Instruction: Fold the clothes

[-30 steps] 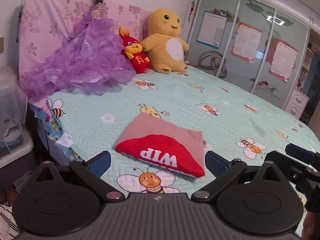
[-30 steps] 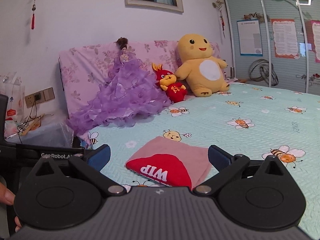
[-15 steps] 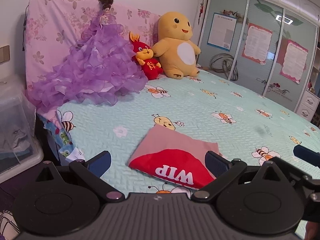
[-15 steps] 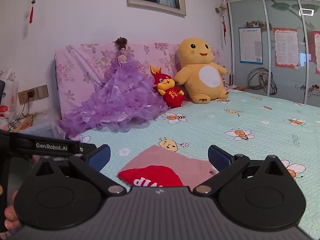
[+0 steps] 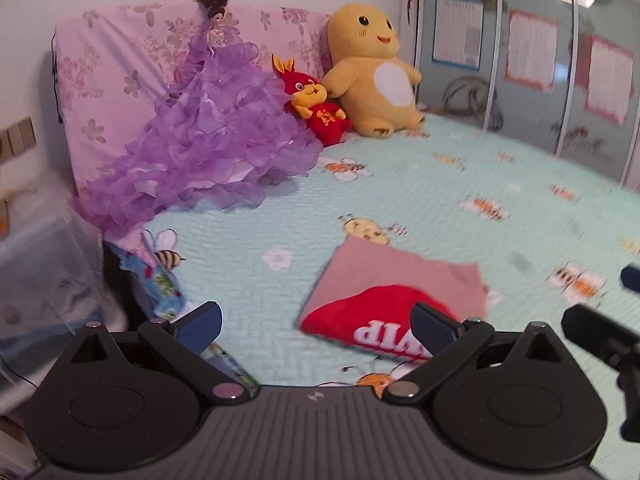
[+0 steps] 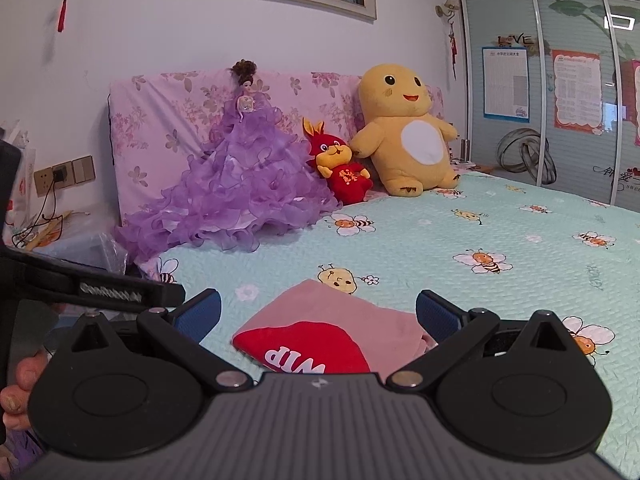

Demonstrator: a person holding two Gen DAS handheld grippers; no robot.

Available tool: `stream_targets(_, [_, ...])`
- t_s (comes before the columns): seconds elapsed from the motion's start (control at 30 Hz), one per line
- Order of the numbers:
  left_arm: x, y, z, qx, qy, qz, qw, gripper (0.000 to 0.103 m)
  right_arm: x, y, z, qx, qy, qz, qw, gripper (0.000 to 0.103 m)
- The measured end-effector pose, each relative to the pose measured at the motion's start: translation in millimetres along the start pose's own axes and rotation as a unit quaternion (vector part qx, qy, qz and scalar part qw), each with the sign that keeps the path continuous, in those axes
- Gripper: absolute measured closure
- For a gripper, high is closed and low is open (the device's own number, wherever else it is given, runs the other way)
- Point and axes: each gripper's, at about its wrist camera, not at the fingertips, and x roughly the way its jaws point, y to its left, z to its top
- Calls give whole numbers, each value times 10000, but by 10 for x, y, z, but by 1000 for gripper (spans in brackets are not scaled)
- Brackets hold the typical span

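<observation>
Jaws of both grippers stand wide apart and hold nothing. The left gripper (image 5: 316,322) and the right gripper (image 6: 318,316) hover above the near edge of the bed (image 6: 500,232), clear of the cloth. The folded garment (image 6: 320,332), pink with a red panel and white letters, lies flat on the bee-print bedcover, near the front edge. At the headboard (image 6: 160,120) stand a doll (image 6: 244,184) in a purple gown, a red plush (image 6: 340,172) and a yellow plush (image 6: 408,136). A wardrobe (image 6: 560,92) with sliding doors lines the far wall.
</observation>
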Motion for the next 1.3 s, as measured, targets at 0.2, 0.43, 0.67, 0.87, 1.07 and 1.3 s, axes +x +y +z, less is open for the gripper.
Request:
stream_targets(0.2, [-16, -6, -12, -2, -6, -115, 9999, 0, 0, 19, -25, -45, 42, 34, 10000, 1])
stream_targets(0.43, [25, -12, 30, -76, 65, -189, 9998, 0, 13, 14, -26, -55, 38, 22, 10000, 1])
stream_targets(0.67, [64, -40, 26, -32, 221, -196, 9996, 0, 42, 36, -45, -30, -13, 36, 10000, 1])
stream_targets(0.87, [65, -61, 4, -20, 257, -208, 9995, 0, 61, 5, -49, 106, -3, 127, 9999, 1])
stream_targets(1.07, [-36, -66, -7, -81, -16, -364, 9993, 0, 50, 2, -45, 192, -79, 327, 9992, 1])
stream_targets(1.3, [-111, -147, 105, 36, -195, -378, 9991, 0, 14, -8, 42, 315, -256, 313, 9987, 3])
